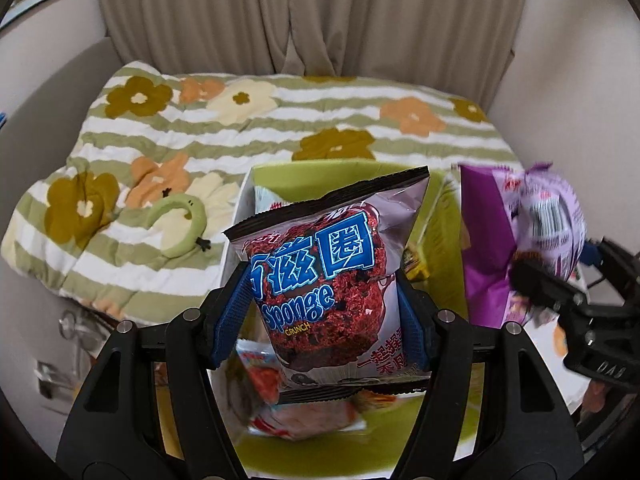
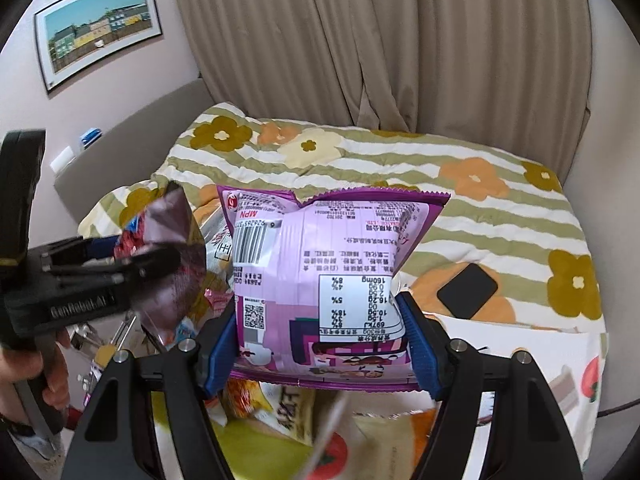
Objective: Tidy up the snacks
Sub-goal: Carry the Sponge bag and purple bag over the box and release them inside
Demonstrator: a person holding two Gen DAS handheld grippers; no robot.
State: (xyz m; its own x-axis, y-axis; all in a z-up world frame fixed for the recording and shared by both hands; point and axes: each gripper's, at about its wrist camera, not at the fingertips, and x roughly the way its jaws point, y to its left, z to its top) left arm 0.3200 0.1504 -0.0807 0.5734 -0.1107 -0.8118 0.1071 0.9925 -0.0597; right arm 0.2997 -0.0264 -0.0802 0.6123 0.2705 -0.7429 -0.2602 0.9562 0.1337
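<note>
My left gripper is shut on a dark maroon Sponge Crunch bag and holds it upright above the green box. My right gripper is shut on a purple snack bag, held with its printed back facing the camera. In the left wrist view the purple bag and right gripper are to the right. In the right wrist view the maroon bag and left gripper are to the left. More snack packets lie in the box below.
A striped floral blanket covers the bed behind the box. A green plush band lies on it at left. A black flat object lies on the blanket at right. Beige curtains hang behind. Loose snack packets lie below.
</note>
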